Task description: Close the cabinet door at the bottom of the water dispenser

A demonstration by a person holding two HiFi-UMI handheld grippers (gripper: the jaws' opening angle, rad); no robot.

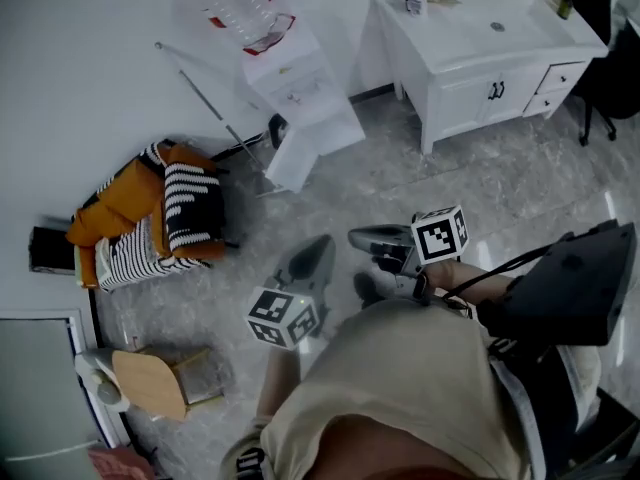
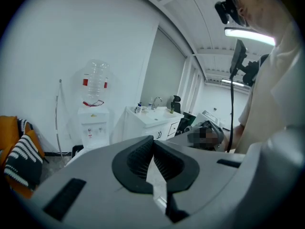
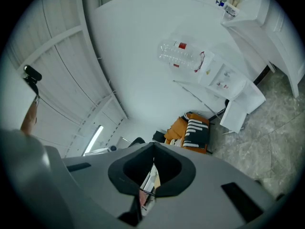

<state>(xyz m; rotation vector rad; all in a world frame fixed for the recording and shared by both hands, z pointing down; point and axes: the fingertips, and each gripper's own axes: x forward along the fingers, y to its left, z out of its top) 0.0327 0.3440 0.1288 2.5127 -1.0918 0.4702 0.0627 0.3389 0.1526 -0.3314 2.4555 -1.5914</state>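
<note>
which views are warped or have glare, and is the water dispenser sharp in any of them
Head view: dim, even light, water dispenser fairly sharp, pale reflections on the floor. Left gripper view: fisheye bend, black corners, ceiling light blown out, dispenser small but clear. Right gripper view: same fisheye, scene rolled sideways, dispenser washed out.

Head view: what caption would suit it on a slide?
Left gripper and right gripper, both shut, face the white plastic water dispenser, its bottom cabinet door open.
</note>
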